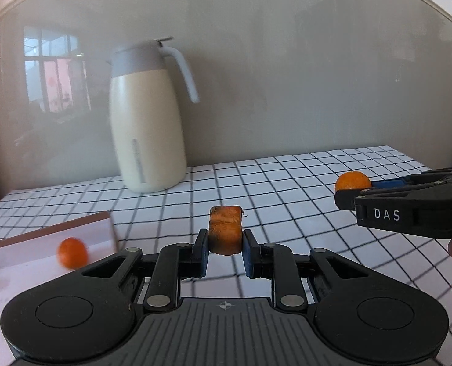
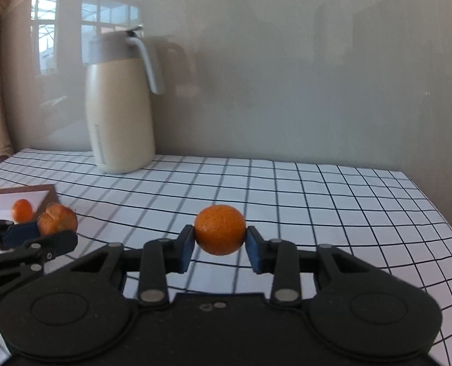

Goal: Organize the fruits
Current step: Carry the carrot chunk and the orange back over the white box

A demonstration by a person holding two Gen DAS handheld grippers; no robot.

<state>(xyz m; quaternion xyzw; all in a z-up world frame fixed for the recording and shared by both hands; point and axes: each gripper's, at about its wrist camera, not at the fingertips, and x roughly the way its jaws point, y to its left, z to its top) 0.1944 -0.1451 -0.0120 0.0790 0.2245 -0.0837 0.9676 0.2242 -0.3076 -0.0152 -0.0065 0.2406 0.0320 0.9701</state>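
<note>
- Carrying is the step judged to be in hand: a fruit is gripped in each tool above the checked tablecloth (image 2: 317,189), and neither has been set down yet.
- The left gripper (image 1: 225,244) is clamped on a squashed orange fruit (image 1: 225,230), which is pinched between the blue pads and lifted off the cloth.
- The right gripper (image 2: 219,244) is clamped on a round mandarin (image 2: 219,229), also held clear of the cloth.
- A pink tray (image 1: 36,244) with a brown rim is seen at the near left, and one small orange (image 1: 72,252) is already lying in it.
- The tray is judged to be the collecting place, so the task seems partly done, with two fruits left to be delivered.
- A cream jug (image 1: 146,122) is standing at the far left by the wall, well apart from both tools.
- For the next move, a leftward carry over the tray rim is called for, followed by a low release so that rolling is avoided.
- The left tool is nearer the tray; going first would keep the tools from crossing.
</note>
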